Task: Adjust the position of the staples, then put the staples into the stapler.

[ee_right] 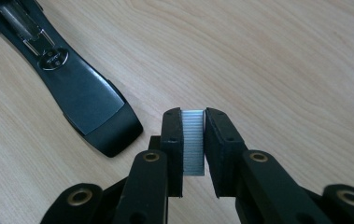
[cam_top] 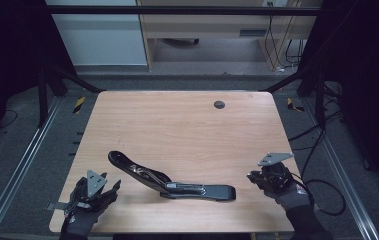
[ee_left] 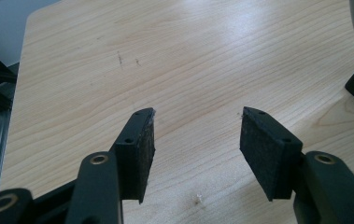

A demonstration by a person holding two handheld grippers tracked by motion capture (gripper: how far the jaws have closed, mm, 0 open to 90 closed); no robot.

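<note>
Left gripper (cam_top: 111, 189) sits at the table's 7 o'clock corner, jaws parted, nothing between the matte, grainy black pads (ee_left: 143, 154), just bare wood under them. Table (cam_top: 187, 125) is light wood-grain laminate with rounded corners and a small dark round grommet (cam_top: 219, 104) at about 1 o'clock.

Stapler (cam_top: 169, 181) lies at 6 o'clock, near the front edge: glossy black, hinged wide open, upper arm angled up toward 10 o'clock, metal staple channel exposed, flat base pointing toward 3 o'clock.

Right gripper (cam_top: 253, 176) at 4 o'clock, just beside the stapler base (ee_right: 93, 112) but apart from it. Jaws clamped on a strip of staples (ee_right: 193, 140): silvery, finely ribbed rectangular block, standing upright between the pads.
</note>
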